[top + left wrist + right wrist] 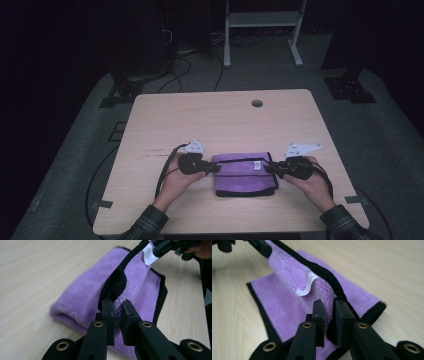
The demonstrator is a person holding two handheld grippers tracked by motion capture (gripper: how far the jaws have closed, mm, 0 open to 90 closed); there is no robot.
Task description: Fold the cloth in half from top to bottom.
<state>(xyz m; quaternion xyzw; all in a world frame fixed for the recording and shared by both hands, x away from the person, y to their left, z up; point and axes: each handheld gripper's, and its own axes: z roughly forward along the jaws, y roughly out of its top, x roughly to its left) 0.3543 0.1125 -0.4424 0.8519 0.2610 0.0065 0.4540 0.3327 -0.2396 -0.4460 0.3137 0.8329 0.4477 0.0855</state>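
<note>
The left gripper [117, 312] had its two black jaws clamped on the black-bound edge of a purple towel [87, 297], plush pile squeezed between the pads. The right gripper [329, 312] pinched the same bound edge at the towel's other end, jaws pressed into the fabric just below a small white label [308, 285] sewn near the trim. Between the two grips the hem was drawn up off the lower layer, which lay flat beneath it.

From the high view, the left gripper [212, 167] met the towel [242, 175] at its left end and the right gripper [272, 168] at its right end, each held in a person's hand [177, 177], with plaid sleeves [147, 222] showing nearer the camera than the towel. The towel lay folded on a pale wooden table [220, 120], toward the person's edge and roughly midway across. A round cable hole [257, 103] sat in the tabletop well beyond the towel, near the far edge. Past that, beyond the table, a white metal stand [262, 30] stood on grey carpet among loose cables.
</note>
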